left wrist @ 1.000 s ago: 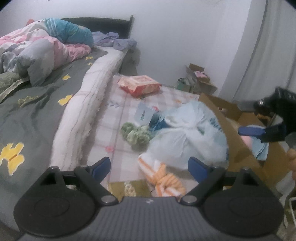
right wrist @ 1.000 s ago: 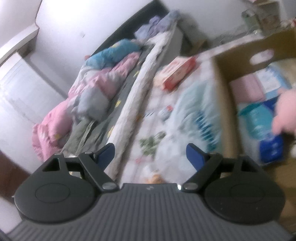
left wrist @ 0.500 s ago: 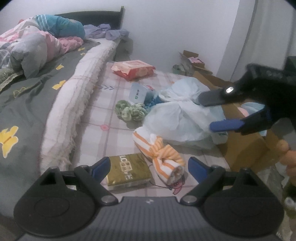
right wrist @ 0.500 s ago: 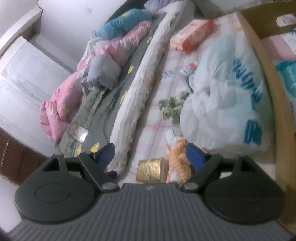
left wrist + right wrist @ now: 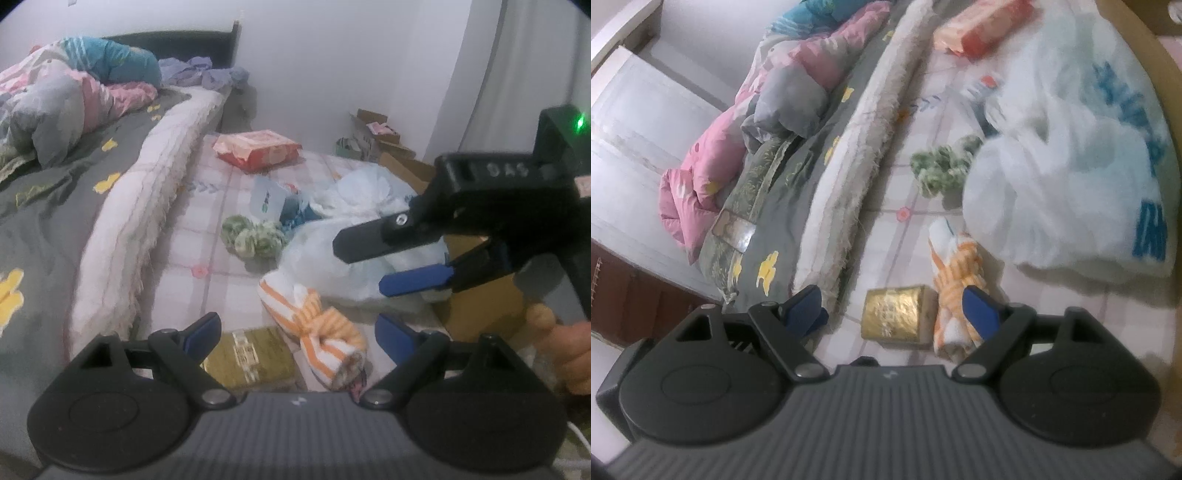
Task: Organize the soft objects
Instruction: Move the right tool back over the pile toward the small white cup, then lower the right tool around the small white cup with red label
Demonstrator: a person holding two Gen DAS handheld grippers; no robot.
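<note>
An orange-and-white striped cloth bundle [image 5: 317, 332] [image 5: 956, 280] lies on the checked floor mat beside a gold tissue pack [image 5: 251, 356] [image 5: 894, 317]. Green knitted balls [image 5: 253, 236] [image 5: 942, 166] lie farther back, against a white plastic bag [image 5: 351, 251] [image 5: 1071, 166] with blue print. My left gripper [image 5: 297, 332] is open just above the bundle and the pack, holding nothing. My right gripper [image 5: 360, 267] [image 5: 890, 302] comes in from the right over the bag, open and empty. In its own view the gold pack sits between its fingers.
A bed with a grey cover [image 5: 55, 206] and a pink quilt [image 5: 701, 177] runs along the left. A red-pink packet [image 5: 258, 149] lies at the back of the mat. A cardboard box [image 5: 476, 306] stands right of the bag. A person's hand [image 5: 569, 350] holds the right gripper.
The right gripper has swung in from the right edge, leftward and lower over the bag; its view has left the cardboard box for the floor items. The tissue pack came into the left view.
</note>
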